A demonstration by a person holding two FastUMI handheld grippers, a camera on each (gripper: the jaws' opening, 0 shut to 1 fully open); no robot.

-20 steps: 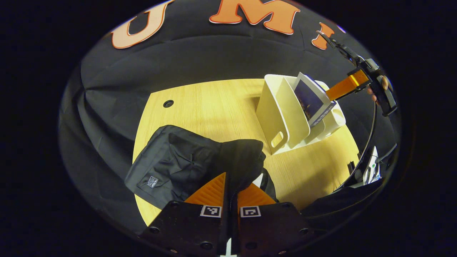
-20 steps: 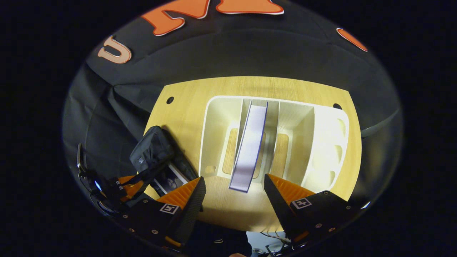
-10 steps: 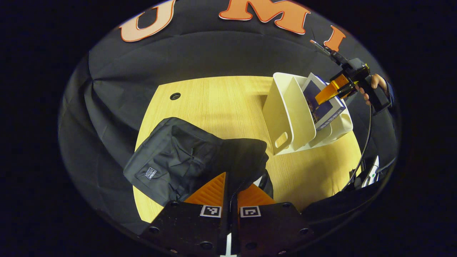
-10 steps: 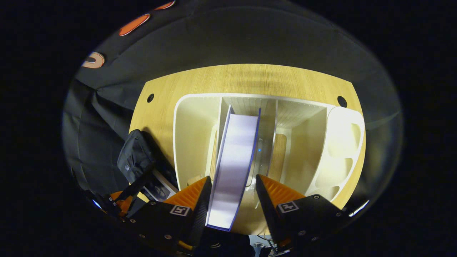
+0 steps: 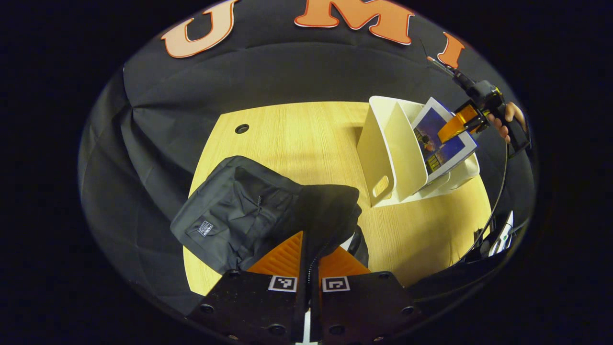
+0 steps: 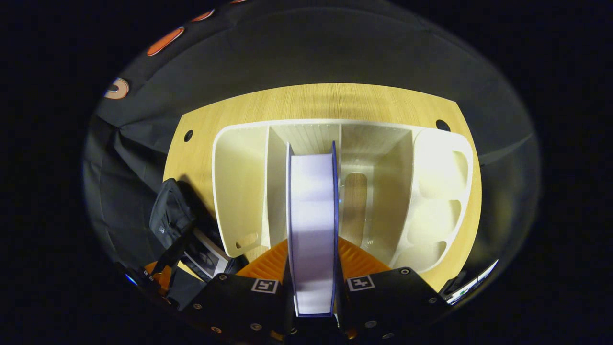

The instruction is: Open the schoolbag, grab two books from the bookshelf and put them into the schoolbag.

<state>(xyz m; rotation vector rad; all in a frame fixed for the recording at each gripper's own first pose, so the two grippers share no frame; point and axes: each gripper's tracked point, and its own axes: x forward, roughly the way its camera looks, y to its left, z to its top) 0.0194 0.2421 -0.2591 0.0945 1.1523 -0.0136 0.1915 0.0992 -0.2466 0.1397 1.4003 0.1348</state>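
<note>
Down at 6 o'clock in the right gripper view, the right gripper is clamped on a book standing in the white bookshelf. Left gripper pinches the black schoolbag flap, fingers nearly together. Further out, the bench carries the bookshelf toward 2 o'clock.

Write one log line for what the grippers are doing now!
right gripper: shut on blue-edged book in white plastic bookshelf | left gripper: shut on black fabric schoolbag
</note>
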